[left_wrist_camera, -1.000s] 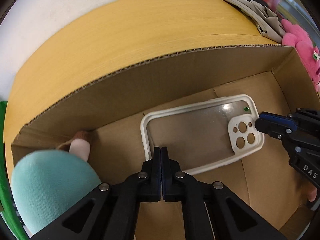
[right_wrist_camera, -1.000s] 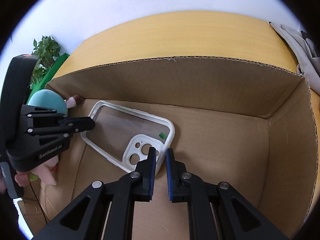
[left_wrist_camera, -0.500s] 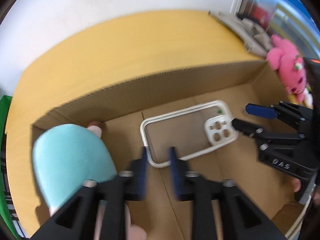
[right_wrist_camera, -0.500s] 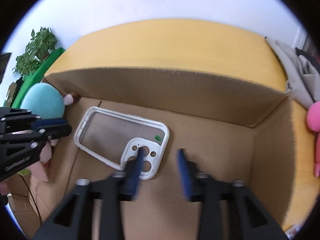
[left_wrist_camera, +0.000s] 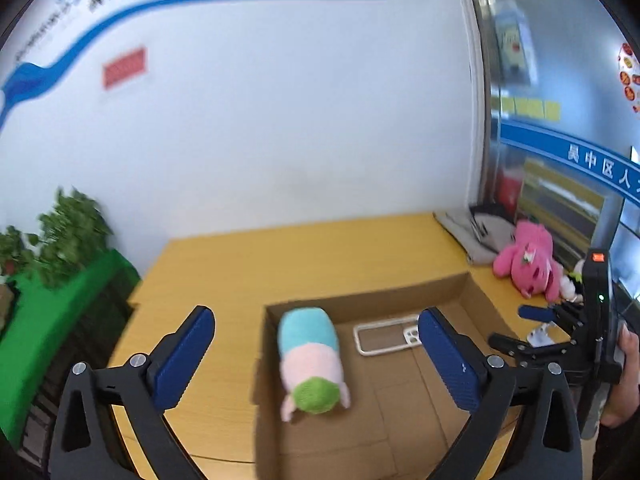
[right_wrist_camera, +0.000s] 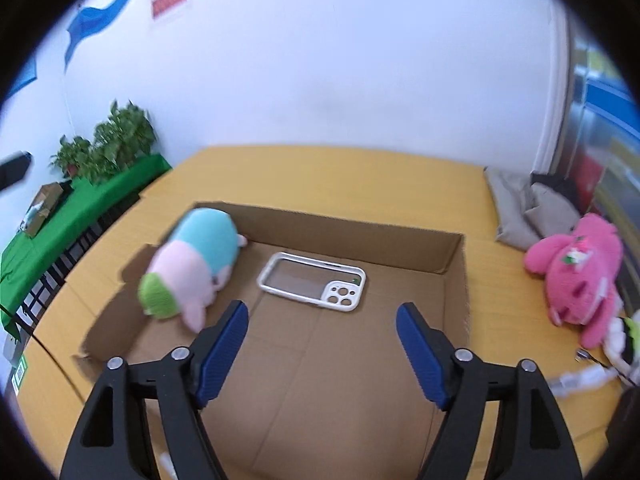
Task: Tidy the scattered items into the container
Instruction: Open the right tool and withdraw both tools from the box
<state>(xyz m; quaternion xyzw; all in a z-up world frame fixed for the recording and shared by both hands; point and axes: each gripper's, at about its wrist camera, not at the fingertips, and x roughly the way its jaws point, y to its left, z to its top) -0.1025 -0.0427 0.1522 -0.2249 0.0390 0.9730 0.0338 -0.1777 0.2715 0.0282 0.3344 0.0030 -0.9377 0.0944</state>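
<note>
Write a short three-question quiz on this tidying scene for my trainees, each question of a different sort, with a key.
1. True or false: the phone case lies flat on the floor of the cardboard box.
2. Which item is outside the box, on the table? A) pastel plush B) pink plush C) phone case
3. Fill in: the jaws of the left gripper and right gripper both stand ____.

Key: 1 true; 2 B; 3 open.

Matt corrugated cardboard box [right_wrist_camera: 452,252], glossy plastic phone case [right_wrist_camera: 312,286], fuzzy plush toy [right_wrist_camera: 188,268], smooth wooden table [right_wrist_camera: 340,176]
</note>
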